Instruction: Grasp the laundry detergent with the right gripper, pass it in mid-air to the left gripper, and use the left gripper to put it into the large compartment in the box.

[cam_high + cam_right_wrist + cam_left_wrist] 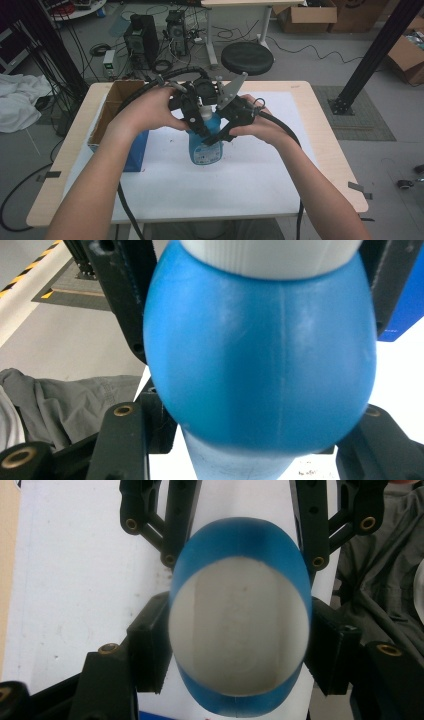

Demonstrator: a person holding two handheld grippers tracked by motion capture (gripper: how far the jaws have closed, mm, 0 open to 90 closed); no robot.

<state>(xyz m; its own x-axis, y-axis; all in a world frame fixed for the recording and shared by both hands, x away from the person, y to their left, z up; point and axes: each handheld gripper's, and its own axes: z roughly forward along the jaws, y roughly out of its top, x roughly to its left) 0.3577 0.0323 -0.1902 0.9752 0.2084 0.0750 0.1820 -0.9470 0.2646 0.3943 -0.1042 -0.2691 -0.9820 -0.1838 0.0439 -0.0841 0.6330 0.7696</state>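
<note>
A blue bottle (205, 149) with a white cap (204, 106) stands upright on the white sheet (240, 185) in the middle of the table. My left gripper (196, 119) comes in from the left at the top of the bottle. In the left gripper view it looks down on the cap (239, 630), and the pads (150, 652) of the left gripper (239, 652) press on the cap's two sides. My right gripper (216, 134) reaches in from the right, and in the right gripper view it (257, 355) is shut on the bottle's blue shoulder (260, 360) just below the cap.
An open cardboard box (116, 102) with a blue front (137, 152) stands at the table's left side, close to my left forearm. Behind the table stand a round black stool (247, 57), computer cases (140, 35) and loose cables.
</note>
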